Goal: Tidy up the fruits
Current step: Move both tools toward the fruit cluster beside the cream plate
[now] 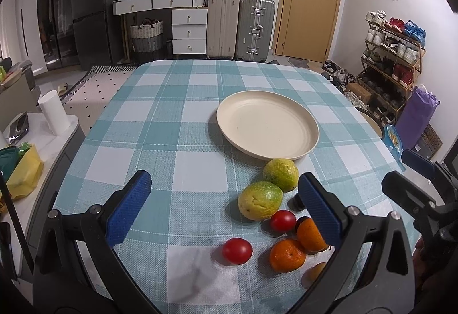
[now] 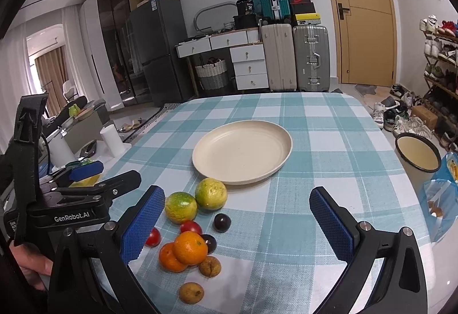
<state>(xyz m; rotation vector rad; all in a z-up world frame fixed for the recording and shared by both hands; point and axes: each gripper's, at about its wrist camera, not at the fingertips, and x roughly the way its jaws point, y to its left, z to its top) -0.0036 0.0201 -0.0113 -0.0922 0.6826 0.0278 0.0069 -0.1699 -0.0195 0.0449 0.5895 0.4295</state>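
Hovering agape over fruit (image 2: 190, 247): both tongs (image 2: 237, 219).

Dark plum (image 1: 297, 200): mostly hidden behind the left gripper's right pad (image 1: 320, 212) in the left view.
Second dark plum (image 1: 301, 221): only a sliver showing above an orange (image 1: 310, 233), itself partly covered by that pad.
Small brownish fruit (image 1: 315, 271): half hidden by the gripper arm near the tabletop's near edge.
Red tomato (image 2: 153, 236): partly behind the right gripper's left pad (image 2: 141, 223) in the right view.
Rear orange (image 2: 170, 258): overlapped by the front orange (image 2: 190, 247).
Hand (image 2: 31, 262): cut off at the left edge.
Shoebox labels (image 2: 300, 0): too small to read.
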